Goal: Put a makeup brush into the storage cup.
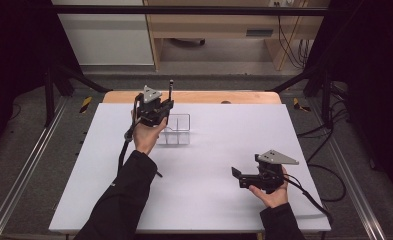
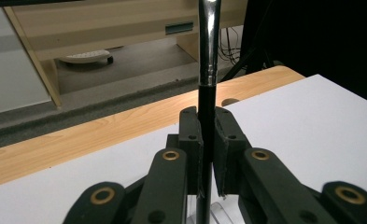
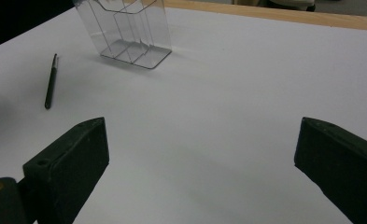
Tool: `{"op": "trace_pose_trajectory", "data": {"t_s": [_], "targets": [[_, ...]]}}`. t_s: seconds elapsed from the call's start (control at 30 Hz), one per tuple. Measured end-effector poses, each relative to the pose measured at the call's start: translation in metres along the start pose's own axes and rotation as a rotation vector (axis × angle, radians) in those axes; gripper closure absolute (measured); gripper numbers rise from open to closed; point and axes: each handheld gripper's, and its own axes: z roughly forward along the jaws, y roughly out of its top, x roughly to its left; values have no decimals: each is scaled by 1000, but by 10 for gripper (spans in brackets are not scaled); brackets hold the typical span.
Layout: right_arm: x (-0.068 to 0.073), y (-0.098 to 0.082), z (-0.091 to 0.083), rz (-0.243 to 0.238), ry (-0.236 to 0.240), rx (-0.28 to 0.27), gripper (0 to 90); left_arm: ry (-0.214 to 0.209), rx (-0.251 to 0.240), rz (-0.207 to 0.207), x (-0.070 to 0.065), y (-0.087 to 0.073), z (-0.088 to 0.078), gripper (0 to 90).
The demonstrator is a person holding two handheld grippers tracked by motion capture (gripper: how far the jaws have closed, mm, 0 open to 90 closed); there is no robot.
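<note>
My left gripper [image 1: 165, 108] is at the far left of the white sheet [image 1: 209, 200], shut on a thin black-handled tool with a silver metal collar [image 1: 171, 88]. The tool stands upright between the pads [image 2: 207, 98], and its silver part [image 2: 208, 42] runs up out of the left gripper view. Just right of and below this gripper stands a clear plastic holder with compartments [image 1: 178, 131], also visible in the right gripper view [image 3: 125, 32]. My right gripper [image 1: 237, 175] rests low at the near right, jaws wide open [image 3: 200, 154] with bare sheet between them.
A second thin black tool [image 3: 50, 86] lies flat on the sheet near the left sleeve [image 1: 158, 174]. The wooden table edge [image 1: 199, 96] runs behind the sheet. Black frame legs and cables stand on the floor to both sides.
</note>
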Motion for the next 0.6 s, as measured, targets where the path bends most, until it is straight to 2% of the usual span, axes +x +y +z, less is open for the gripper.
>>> {"op": "trace_pose_trajectory", "data": {"t_s": [0.6], "targets": [[0,0,0,1,2,-3,38,15,11,3,4,-8,18,828]]}}
